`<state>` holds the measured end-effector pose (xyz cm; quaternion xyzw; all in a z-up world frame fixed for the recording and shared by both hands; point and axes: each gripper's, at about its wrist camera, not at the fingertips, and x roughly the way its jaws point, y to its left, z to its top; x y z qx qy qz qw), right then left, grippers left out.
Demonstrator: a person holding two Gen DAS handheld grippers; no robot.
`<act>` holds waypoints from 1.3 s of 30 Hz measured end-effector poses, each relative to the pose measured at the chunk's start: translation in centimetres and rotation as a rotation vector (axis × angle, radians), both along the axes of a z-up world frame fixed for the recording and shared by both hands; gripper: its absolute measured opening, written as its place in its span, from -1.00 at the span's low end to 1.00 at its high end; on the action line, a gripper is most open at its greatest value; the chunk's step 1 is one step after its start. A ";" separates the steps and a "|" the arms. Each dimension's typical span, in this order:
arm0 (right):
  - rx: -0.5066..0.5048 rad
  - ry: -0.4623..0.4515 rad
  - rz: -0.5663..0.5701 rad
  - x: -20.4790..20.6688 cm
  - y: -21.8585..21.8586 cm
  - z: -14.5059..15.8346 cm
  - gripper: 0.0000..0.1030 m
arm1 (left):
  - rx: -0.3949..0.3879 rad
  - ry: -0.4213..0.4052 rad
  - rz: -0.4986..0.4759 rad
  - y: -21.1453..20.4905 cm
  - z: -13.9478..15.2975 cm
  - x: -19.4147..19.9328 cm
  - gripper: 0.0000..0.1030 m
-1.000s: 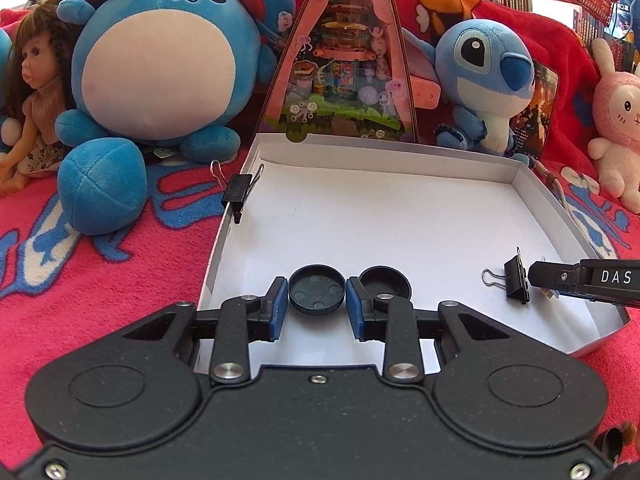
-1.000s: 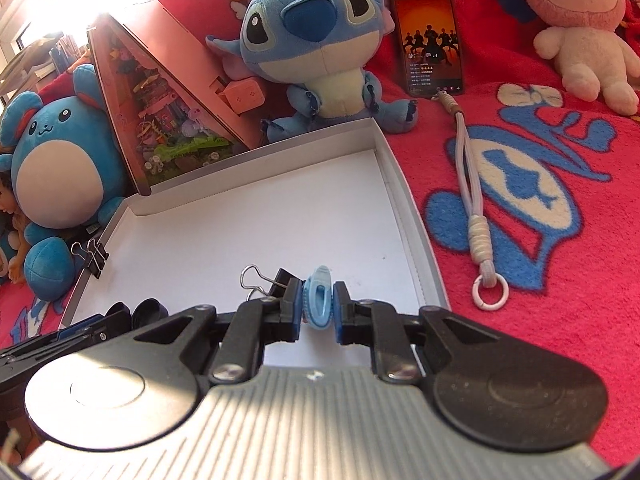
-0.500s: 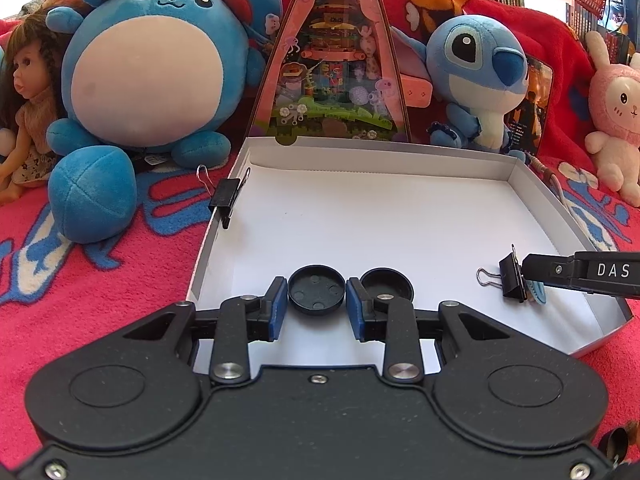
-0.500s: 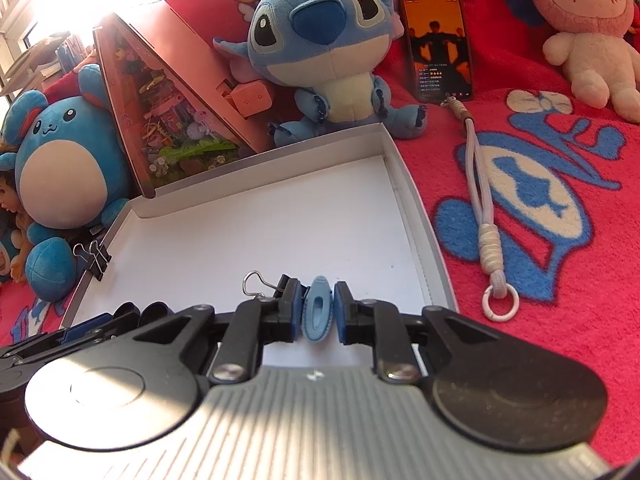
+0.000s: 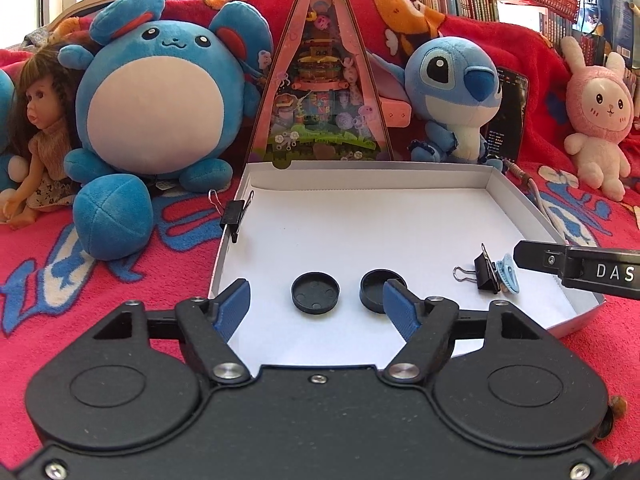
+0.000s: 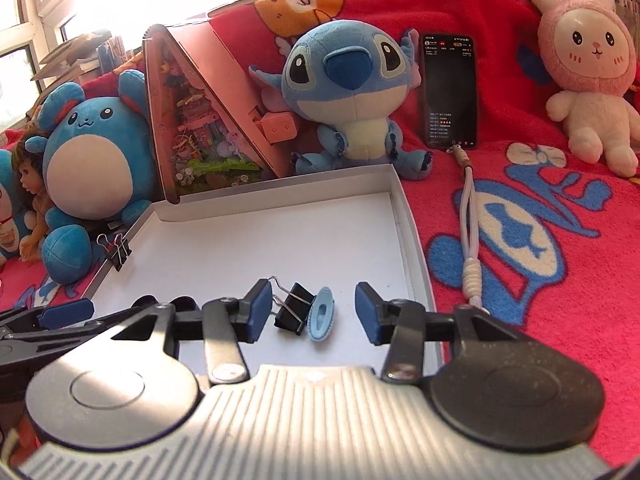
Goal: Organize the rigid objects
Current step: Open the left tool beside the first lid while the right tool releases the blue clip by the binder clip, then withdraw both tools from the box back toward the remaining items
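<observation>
Caps and clips lie in the white box (image 5: 516, 196). Left gripper (image 5: 316, 306) fingers are opening — one black cap (image 5: 315, 293) sits loose between them. Right gripper (image 6: 316, 312) fingers are opening too — the blue clip (image 6: 322, 314) lies free between them, beside a black binder clip (image 6: 294, 312).
</observation>
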<state>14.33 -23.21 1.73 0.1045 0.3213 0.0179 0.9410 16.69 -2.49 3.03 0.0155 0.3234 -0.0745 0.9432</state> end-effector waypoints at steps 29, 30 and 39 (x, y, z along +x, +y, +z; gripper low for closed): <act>-0.175 -0.125 0.098 -9.1 1.6 0.7 0.62 | -0.073 -0.060 -0.080 0.6 1.3 -9.3 0.69; -0.179 -0.126 0.099 -9.3 1.7 0.7 0.62 | -0.072 -0.059 -0.078 0.7 1.3 -9.5 0.69; -0.203 -0.122 0.095 -10.9 1.9 -0.1 0.63 | -0.068 -0.059 -0.069 1.2 0.6 -11.1 0.69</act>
